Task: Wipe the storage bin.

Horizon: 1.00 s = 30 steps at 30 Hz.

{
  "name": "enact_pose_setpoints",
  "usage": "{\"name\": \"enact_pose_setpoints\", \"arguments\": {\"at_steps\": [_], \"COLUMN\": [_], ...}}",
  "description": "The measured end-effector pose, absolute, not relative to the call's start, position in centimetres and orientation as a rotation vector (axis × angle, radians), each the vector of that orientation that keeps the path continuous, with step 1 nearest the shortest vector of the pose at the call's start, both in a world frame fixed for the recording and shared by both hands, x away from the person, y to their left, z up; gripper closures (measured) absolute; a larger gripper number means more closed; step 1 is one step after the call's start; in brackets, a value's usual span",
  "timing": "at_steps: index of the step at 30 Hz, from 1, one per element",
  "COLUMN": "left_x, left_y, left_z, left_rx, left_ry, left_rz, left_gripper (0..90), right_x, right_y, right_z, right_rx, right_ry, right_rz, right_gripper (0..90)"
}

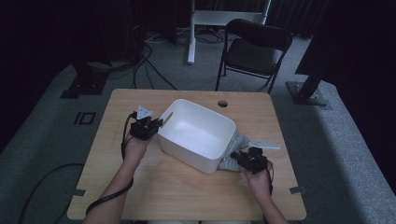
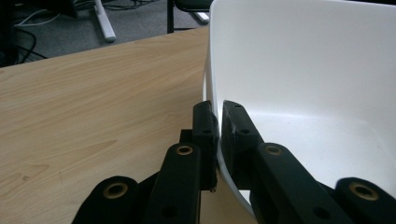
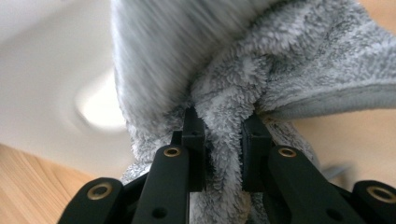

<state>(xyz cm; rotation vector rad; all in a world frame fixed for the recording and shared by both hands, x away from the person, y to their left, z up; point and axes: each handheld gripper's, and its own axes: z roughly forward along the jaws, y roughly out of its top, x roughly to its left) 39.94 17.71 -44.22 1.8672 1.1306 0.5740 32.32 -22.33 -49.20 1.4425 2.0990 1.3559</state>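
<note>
1. The white tub [image 1: 198, 134] sits near the middle of the wooden table [image 1: 177, 186], turned at an angle to the table's edges, and serves here as the landmark.
2. Beyond the tub, near the table's far edge, a round cable hole [image 1: 222, 103] is cut through the top.
3. Farther behind the tub, off the table, a dark folding chair [image 1: 254, 51] stands on grey carpet, with a white stand leg [image 1: 191, 32] just left of it and loose cables [image 1: 149, 65] trailing across the floor.
4. At the tub's left corner, the left gripper [image 2: 217, 122] is clenched on the tub's rim: one black jaw lies outside the wall, the other inside, and the thin wall is pinched between them.
5. At the tub's right near corner lies the grey towel [image 1: 235, 151], crumpled on the table and touching the tub's outer wall.
6. The right gripper [image 3: 223, 140] is clamped on a bunched fold of that towel; the pile bulges out between and around both jaws.
7. In the right gripper view the tub wall rises close behind the towel and stands between it and the tub's inside.
8. The tub is smooth, glossy plastic with rounded corners and walls that flare outward; its inside is bare.
9. The towel is thick, fluffy and soft, with a flatter hemmed edge at one side.
10. The table top is pale wood-grain laminate with rounded corners.
11. Both grippers are matte black, with brass-coloured rivets along the linkage.
</note>
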Motion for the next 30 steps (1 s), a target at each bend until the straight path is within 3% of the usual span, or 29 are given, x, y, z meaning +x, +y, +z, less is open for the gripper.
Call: {"name": "enact_pose_setpoints", "arguments": {"at_steps": [4, 9, 22, 30], "left_x": [40.0, 40.1, 40.2, 40.2], "left_y": [17.7, 17.7, 17.6, 17.6], "left_z": [-44.2, -44.2, -44.1, -44.1], "left_rx": [1.876, 1.880, 1.889, 1.889], "left_ry": [1.125, 1.121, 1.113, 1.113], "left_rz": [0.563, 0.553, 0.545, 0.543], "left_gripper": [84.6, 85.1, 85.0, 84.8], "right_x": [31.6, 32.2, 33.1, 33.8], "right_y": [-23.6, -22.9, -22.1, -21.5], "right_z": [-45.9, -44.3, -45.8, -49.2], "right_rx": [1.387, 1.317, 1.343, 1.420], "right_ry": [2.007, 2.010, 2.051, 2.097], "right_rz": [1.477, 1.459, 1.386, 1.337], "right_gripper": [76.1, 76.1, 76.5, 76.5]}}
